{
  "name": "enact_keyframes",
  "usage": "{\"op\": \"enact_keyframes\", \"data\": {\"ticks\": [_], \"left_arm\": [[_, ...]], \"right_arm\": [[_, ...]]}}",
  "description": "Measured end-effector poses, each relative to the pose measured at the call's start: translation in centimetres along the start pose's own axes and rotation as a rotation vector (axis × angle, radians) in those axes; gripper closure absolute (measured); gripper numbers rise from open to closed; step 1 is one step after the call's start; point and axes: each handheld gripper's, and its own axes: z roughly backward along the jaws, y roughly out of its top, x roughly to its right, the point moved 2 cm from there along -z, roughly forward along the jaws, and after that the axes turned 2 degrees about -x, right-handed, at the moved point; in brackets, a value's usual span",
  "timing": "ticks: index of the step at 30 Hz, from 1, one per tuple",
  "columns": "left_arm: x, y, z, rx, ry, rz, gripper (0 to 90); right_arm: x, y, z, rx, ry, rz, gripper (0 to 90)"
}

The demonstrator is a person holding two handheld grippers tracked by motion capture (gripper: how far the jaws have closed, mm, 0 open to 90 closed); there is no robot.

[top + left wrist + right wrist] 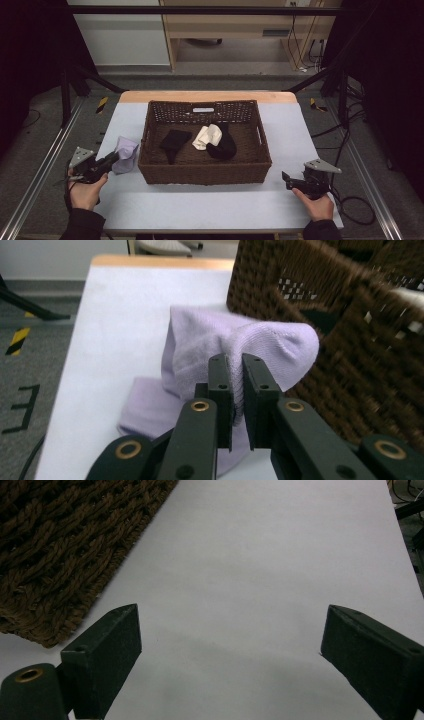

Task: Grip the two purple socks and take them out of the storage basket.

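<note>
Lavender sock (240, 347) pinched in the closed jaws of the left gripper (238, 390), on the table (200, 200) just beside the wicker basket's (205, 172) left wall; right gripper (230, 645) agape, empty, near the basket's right corner.

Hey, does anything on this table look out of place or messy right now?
One thing: a lilac sock lies outside the wicker basket, bunched against its left wall, while two black socks and a cream one sit inside. The left gripper is shut on the lilac sock. Nothing looks spilled or damaged.
</note>
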Motion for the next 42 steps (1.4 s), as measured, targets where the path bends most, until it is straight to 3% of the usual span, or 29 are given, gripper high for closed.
{"op": "enact_keyframes", "data": {"ticks": [10, 14, 19, 23, 28, 42], "left_arm": [[0.6, -1.6, -1.9, -0.094, 0.012, -0.062, 81.9], [0.6, -1.7, -2.0, -0.089, 0.03, -0.074, 74.0], [0.5, -1.4, -1.3, -0.04, 0.012, -0.059, 61.6], [0.4, -1.3, -0.5, 0.0, 0.004, -0.058, 46.0], [0.1, -2.0, 0.7, 0.003, 0.004, -0.06, 32.3], [-1.7, -4.3, 2.2, -0.065, 0.072, -0.038, 22.7]], "right_arm": [[0.0, 0.0, 0.0, 0.001, -0.001, 0.004, 9.6], [-0.1, 0.0, 0.0, -0.007, 0.002, 0.002, 9.6], [-0.1, -0.1, 0.0, -0.008, 0.002, 0.003, 9.6], [-0.1, -0.1, 0.0, -0.006, 0.001, 0.003, 9.6], [0.0, -0.1, 0.1, -0.004, 0.001, 0.0, 9.6], [0.2, -0.2, 0.3, -0.003, 0.0, -0.013, 9.2]]}}
